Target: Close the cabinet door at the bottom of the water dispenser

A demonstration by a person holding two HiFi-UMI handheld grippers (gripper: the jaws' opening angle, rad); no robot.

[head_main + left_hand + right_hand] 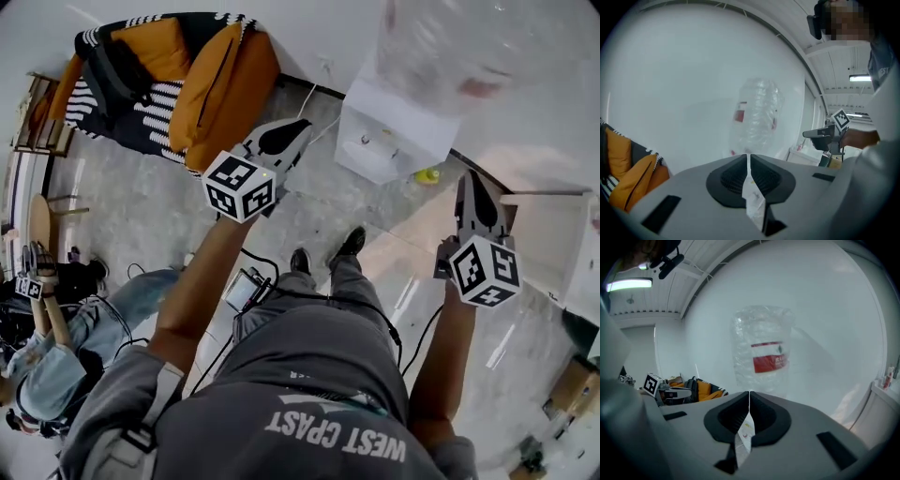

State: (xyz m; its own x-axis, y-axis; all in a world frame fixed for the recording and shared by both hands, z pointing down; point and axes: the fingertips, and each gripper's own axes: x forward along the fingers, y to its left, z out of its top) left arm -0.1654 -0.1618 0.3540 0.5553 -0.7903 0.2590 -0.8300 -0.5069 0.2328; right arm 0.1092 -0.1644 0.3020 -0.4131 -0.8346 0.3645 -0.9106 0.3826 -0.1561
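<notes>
The grey floor (150,216) fills the head view, with an orange-cushioned armchair (169,84) at 11 o'clock. The water dispenser (389,131) stands at 1 o'clock against the wall. It is a white box seen from above, topped by a clear crinkled bottle (469,47) with a red label. Its bottom cabinet door is hidden under the body from this steep angle, so whether it is ajar cannot be told.

The left gripper (281,139), at 12 o'clock, and the right gripper (475,187), at 3 o'clock, both have their jaws together on nothing. In both gripper views they point at the bottle, which suggests they are well above the door.

To close the door well, one gripper would likely need to drop to the dispenser's base. The meeting jaws could then serve as a blunt pusher on the door's free edge. A steady press until flush should keep the bottle-laden unit from rocking. A small yellow object (428,175) lies just beside the base.
</notes>
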